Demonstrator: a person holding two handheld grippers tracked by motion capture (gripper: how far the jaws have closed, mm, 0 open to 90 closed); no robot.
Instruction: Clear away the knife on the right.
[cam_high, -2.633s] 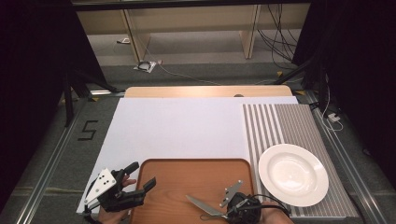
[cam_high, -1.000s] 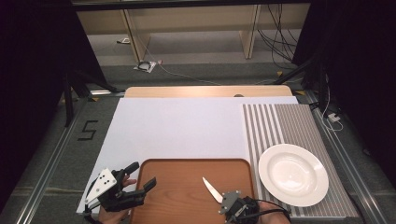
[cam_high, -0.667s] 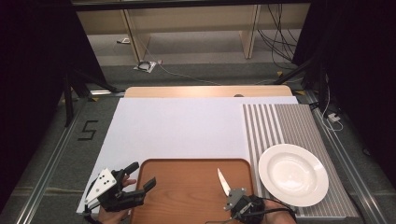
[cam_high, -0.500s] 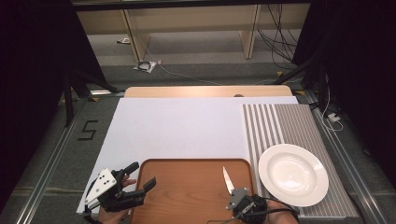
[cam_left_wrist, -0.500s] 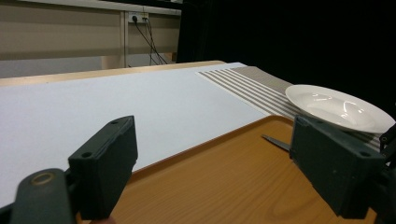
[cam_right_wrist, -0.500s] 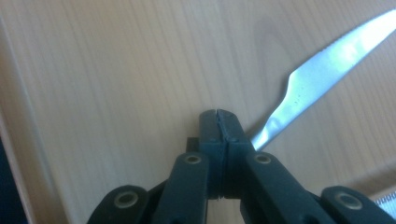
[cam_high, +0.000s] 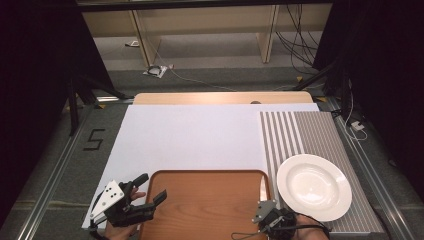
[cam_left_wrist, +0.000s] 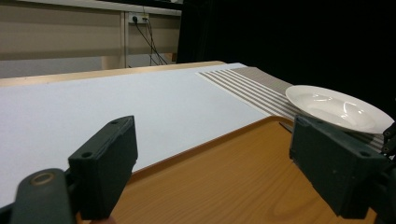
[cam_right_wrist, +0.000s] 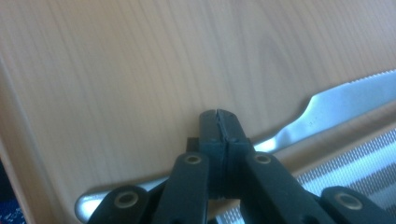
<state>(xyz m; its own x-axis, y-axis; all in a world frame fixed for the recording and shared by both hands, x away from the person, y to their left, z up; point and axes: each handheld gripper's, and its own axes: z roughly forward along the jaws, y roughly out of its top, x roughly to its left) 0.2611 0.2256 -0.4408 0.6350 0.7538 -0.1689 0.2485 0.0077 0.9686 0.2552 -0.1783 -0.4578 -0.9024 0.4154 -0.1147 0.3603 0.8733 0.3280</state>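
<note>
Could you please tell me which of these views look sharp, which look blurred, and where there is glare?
High view: evenly lit, fairly sharp, dark surroundings. Left gripper view: plate crisp with soft highlights, near jaws slightly soft. Right gripper view: close and soft; the knife blade reflects light, wood grain of the tray blurred.

The white mat (cam_high: 200, 135) lies bare; the plate (cam_high: 314, 186) crowds the tray's (cam_high: 205, 205) right edge.

Numeral: "5" (cam_high: 93, 139), dark strokes, the single readable mark.
Stands on: grey floor (cam_high: 50, 155), just beside left edge of the white table sheet (cam_high: 195, 135).
Other text, labels, brands: none legible.
</note>
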